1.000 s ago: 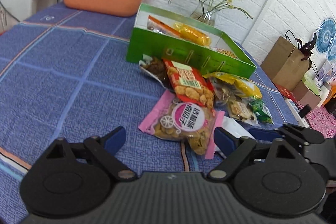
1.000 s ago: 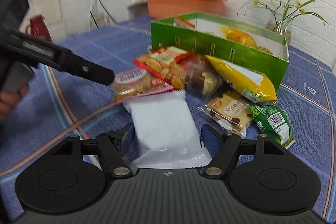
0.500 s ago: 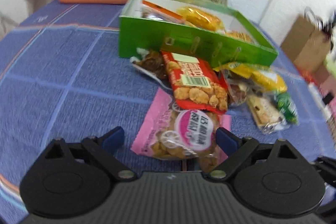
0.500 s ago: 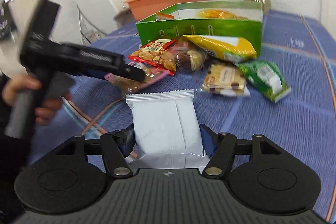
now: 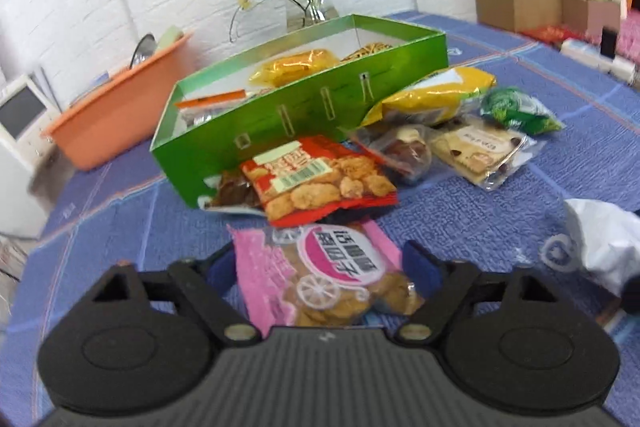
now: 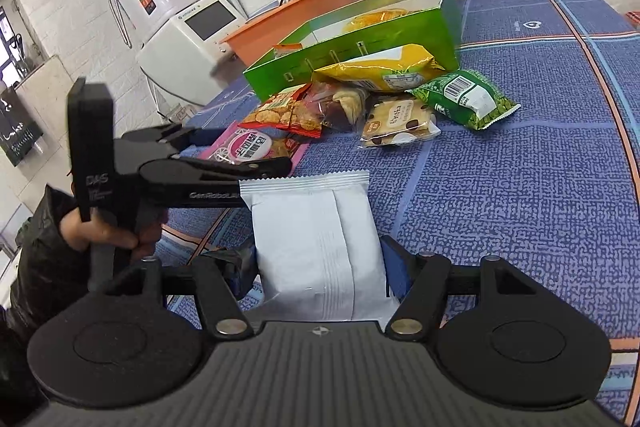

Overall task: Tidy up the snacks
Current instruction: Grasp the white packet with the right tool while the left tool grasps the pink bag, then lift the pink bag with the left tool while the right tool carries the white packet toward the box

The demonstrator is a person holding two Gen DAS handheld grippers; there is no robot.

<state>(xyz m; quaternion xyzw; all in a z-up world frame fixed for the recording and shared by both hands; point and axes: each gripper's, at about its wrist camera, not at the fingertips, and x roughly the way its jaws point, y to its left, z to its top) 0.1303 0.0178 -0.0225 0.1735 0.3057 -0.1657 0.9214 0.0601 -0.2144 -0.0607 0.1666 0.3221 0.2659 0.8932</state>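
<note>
Now, your two tools: each one has a snack bag between its fingers.

Left tool [image 5: 320, 263]: its jaws have just been closing. The pink cookie bag [image 5: 324, 275] lies between them on the tabletop [image 5: 480, 219]. The blue pads look near the bag's edges, but you cannot tell if they press it yet.

Right tool [image 6: 316, 259]: the white snack bag [image 6: 316, 239] sits between its fingers. The pads look like they touch both long sides. I think you are holding it.

How the bags will feel: both look light, soft and puffy. The wrap is shiny, so it may slip. The cookies inside the pink bag can break, so squeeze gently. Take each bag across its middle, not at the thin sealed ends.

Where they should go: most likely the green box [image 5: 304, 99], which stands open behind the pile with some snacks already in it.

Things in the way: the red cracker bag [image 5: 320, 179] lies just past the pink bag, its near edge over the pink bag's top. The yellow chip bag [image 5: 432, 95] leans on the box's front wall. The biscuit pack [image 5: 480, 147] and the green pea bag [image 5: 516, 111] lie near it.

Watch out: your tools are close together, so they could bump.

Farther back: an orange tub [image 5: 120, 115] and a flower vase [image 5: 314, 7].
</note>
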